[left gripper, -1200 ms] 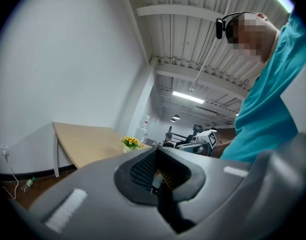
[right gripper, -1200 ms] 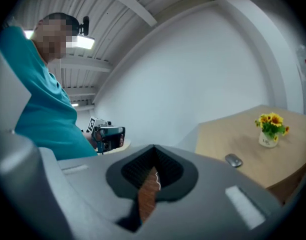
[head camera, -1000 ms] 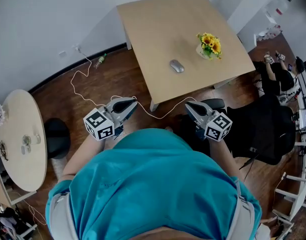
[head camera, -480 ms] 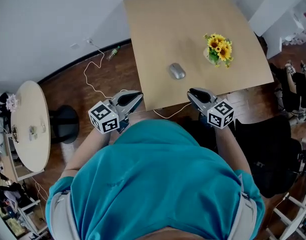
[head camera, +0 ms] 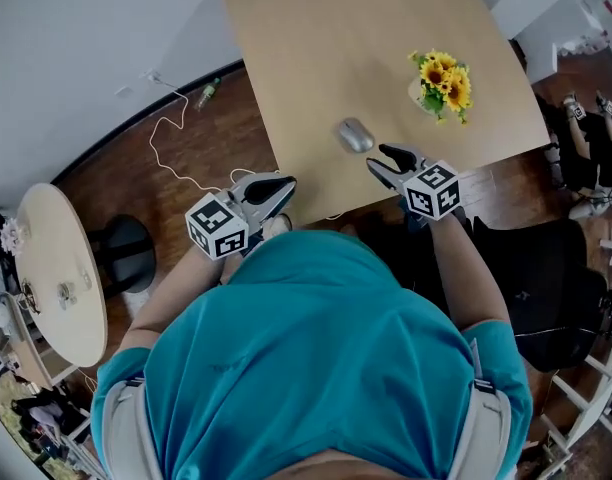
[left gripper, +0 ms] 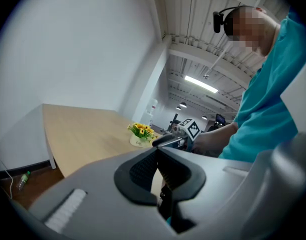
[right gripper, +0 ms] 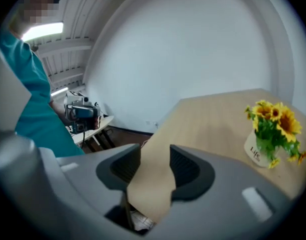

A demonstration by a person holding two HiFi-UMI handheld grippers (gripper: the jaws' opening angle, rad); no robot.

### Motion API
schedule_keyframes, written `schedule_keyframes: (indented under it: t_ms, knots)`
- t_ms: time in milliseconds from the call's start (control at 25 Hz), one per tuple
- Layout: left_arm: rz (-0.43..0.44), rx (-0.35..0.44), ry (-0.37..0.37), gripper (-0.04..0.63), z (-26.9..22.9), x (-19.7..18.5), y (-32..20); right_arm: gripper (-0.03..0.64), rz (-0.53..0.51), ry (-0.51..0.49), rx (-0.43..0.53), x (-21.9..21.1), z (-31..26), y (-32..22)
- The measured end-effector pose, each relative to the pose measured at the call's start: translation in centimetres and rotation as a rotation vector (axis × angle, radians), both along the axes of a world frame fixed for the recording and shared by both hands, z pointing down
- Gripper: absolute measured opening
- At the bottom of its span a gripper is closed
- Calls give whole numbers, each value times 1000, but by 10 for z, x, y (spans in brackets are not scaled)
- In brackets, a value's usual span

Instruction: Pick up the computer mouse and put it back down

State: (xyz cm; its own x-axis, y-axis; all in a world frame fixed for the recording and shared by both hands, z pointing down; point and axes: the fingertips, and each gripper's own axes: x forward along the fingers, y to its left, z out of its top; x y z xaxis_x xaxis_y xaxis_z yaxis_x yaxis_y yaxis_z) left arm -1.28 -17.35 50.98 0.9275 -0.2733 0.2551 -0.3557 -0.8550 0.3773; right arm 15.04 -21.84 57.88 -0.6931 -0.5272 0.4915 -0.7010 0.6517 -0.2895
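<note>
Right gripper is held by the mouse, jaws just been opening, nothing between; left gripper is squeezed together.

Soft, even indoor light, faint shadows, ceiling strip light glowing bright, strong fisheye bending and dark corners in gripper views, close foreground blurred.

Office or lab workspace. Light wooden table ahead of the fingers of the right gripper. Black office chair to their right. Round side table left of the left gripper. Wood floor with loose cable. Exposed ceiling, strip lights.
</note>
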Motion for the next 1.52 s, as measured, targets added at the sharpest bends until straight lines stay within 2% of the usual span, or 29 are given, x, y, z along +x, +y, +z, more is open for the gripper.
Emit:
schedule_keyframes:
  t_ms: [240, 400, 680, 840, 1040, 1520]
  knots:
    - [9, 1, -12, 5, 13, -17, -23, 257, -12, 178, -120, -10, 39, -39]
    - [-14, -3, -23, 5, 22, -29, -35, 298, -41, 301, -215, -13, 74, -59]
    - [-44, -13, -49, 5, 35, -41, -48, 339, -26, 403, -400, -11, 128, -78]
    - [-49, -30, -63, 5, 42, -48, -47, 345, 9, 436, -473, -7, 154, -84]
    - [-59, -49, -65, 5, 46, -53, -46, 345, 41, 500, -498, -1, 175, -88]
    - [-60, -70, -57, 5, 52, -57, -38, 354, 51, 677, -506, 0, 184, -87]
